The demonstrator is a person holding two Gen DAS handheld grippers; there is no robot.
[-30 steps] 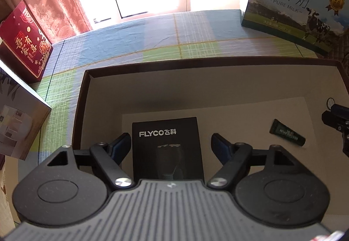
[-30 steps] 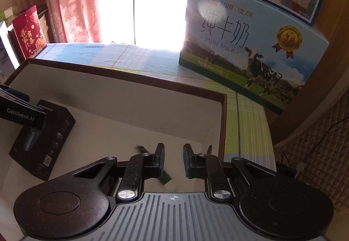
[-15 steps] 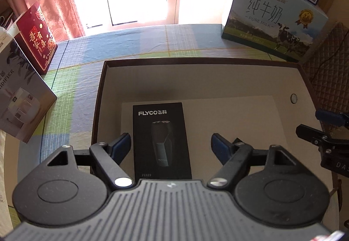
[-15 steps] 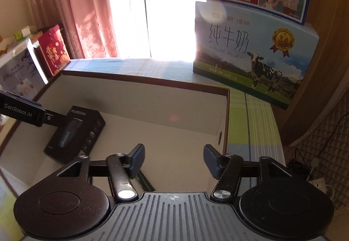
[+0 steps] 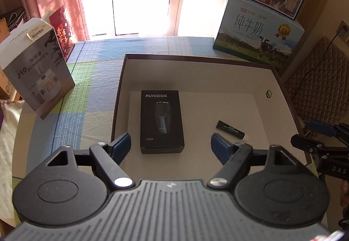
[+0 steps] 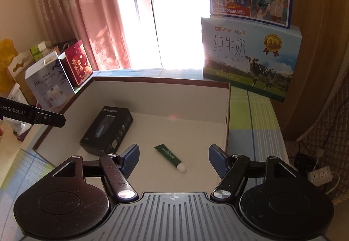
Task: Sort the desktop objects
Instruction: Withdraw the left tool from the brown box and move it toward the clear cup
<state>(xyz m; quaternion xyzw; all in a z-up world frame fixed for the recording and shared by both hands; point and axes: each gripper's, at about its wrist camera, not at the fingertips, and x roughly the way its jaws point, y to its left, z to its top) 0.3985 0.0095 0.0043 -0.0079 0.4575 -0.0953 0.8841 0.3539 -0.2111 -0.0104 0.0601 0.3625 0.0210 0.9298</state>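
The black FLYCO shaver box [image 5: 161, 121] lies flat in the shallow cardboard tray [image 5: 196, 60]; the green tube [image 6: 170, 154] lies just right of it, apart; left gripper [image 5: 171, 142] hangs released and empty above; right gripper [image 6: 174, 159] is spreading, nothing pinched; milk carton [image 6: 250, 57] stands beyond the tray.

Two black hand-held grippers
Left hand-held gripper [image 5: 170, 143] and right hand-held gripper [image 6: 173, 157]: blue pads, silver screws, ribbed grey bodies.
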